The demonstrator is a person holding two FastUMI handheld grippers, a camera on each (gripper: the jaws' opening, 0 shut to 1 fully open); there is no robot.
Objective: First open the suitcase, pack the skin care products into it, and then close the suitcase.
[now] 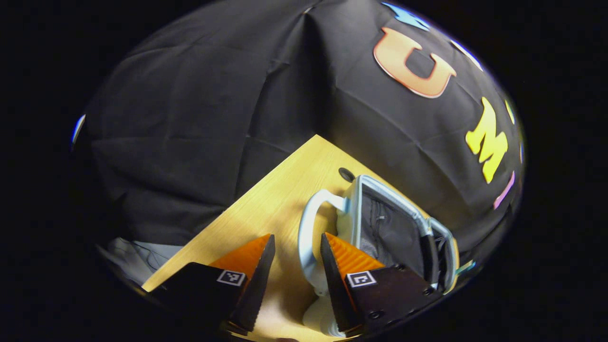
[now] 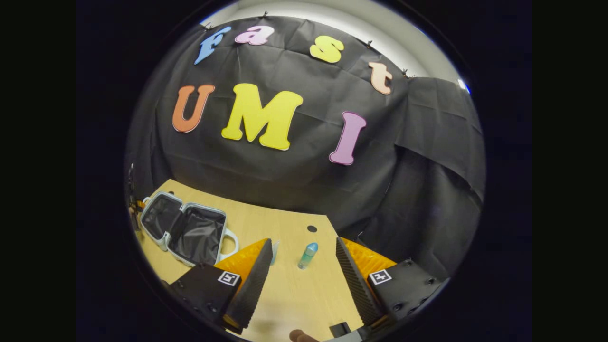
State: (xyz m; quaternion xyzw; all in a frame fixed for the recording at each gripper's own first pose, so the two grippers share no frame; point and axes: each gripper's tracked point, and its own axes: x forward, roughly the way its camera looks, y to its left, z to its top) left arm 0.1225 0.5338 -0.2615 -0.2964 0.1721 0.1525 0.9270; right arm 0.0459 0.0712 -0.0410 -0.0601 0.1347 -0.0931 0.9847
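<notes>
While the left gripper [image 1: 297,247] hangs low over the table [image 1: 266,204], its jaws stand apart with nothing pressed between them; the case handle [image 1: 308,228] lies in the gap, close to one finger. Beyond it, the suitcase [image 1: 389,228] lies open, dark lining up. The right gripper [image 2: 304,251] is spread wide and holds nothing. Just ahead, between its fingers, a small bottle [image 2: 308,255] stands on the table. Farther left in that view, the suitcase lies open flat, both halves showing.
</notes>
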